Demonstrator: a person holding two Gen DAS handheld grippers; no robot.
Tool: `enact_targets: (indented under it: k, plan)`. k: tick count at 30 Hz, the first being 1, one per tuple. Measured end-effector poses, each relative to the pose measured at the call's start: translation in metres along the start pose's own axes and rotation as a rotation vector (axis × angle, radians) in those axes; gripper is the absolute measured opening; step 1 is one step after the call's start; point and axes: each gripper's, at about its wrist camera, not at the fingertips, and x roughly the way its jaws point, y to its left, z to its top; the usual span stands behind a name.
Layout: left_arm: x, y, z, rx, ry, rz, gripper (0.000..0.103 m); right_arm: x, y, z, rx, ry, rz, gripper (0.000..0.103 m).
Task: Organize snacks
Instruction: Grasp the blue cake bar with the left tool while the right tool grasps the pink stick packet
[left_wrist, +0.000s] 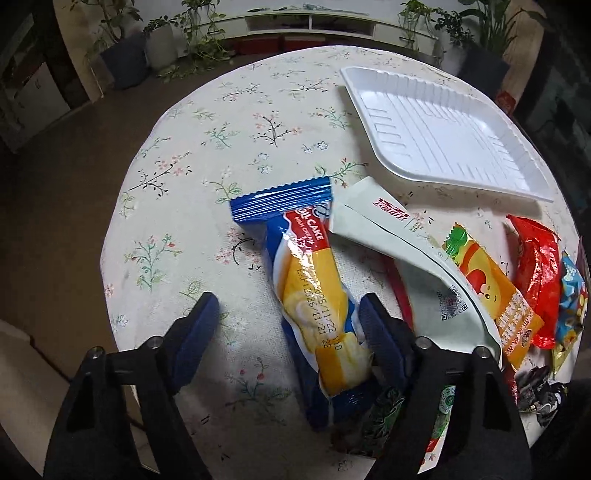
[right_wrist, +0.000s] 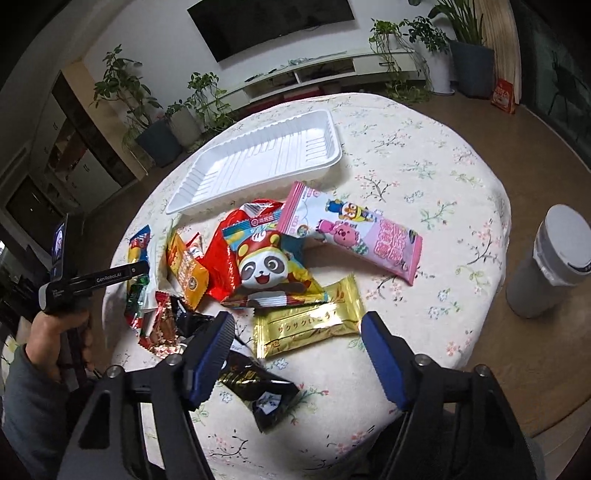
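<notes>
Blue pads of the left gripper (left_wrist: 288, 317) stand apart astride the roll cake packet (left_wrist: 317, 295) (right gripper (right_wrist: 297, 343) likewise apart over the gold wafer packet (right_wrist: 310, 325)): centre both, squeeze gently, then carry to the 1 white tray (right_wrist: 192, 203)

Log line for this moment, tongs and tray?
left tongs: open, straddling roll cake pack | right tongs: open over gold wafer pack | tray: empty

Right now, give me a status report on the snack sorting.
Left gripper open around roll cake packet. Right gripper open over gold wafer packet. White tray empty. Snacks piled, overlapping.
</notes>
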Motion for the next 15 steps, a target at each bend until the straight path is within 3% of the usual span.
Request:
enact_targets:
  k: [2,4,6,8,15]
  plan:
    - [0.003,0.002,0.002,-0.007,0.004,-0.017,0.060,-0.002,-0.001,0.005,-0.013,0.009,0.003,0.074]
    - [0.006,0.003,0.002,-0.003,0.008,-0.019,0.055,-0.004,-0.004,0.013,-0.044,0.022,0.010,0.074]
    - [0.008,0.005,0.004,0.009,0.004,-0.026,0.050,-0.006,-0.002,0.022,-0.110,0.030,0.008,0.074]
    - [0.007,0.006,0.004,0.011,-0.009,-0.038,0.036,-0.009,0.001,0.031,-0.218,0.056,0.011,0.074]
    - [0.006,0.017,0.001,0.010,-0.045,-0.083,0.033,0.003,0.004,0.052,-0.683,0.090,-0.011,0.069]
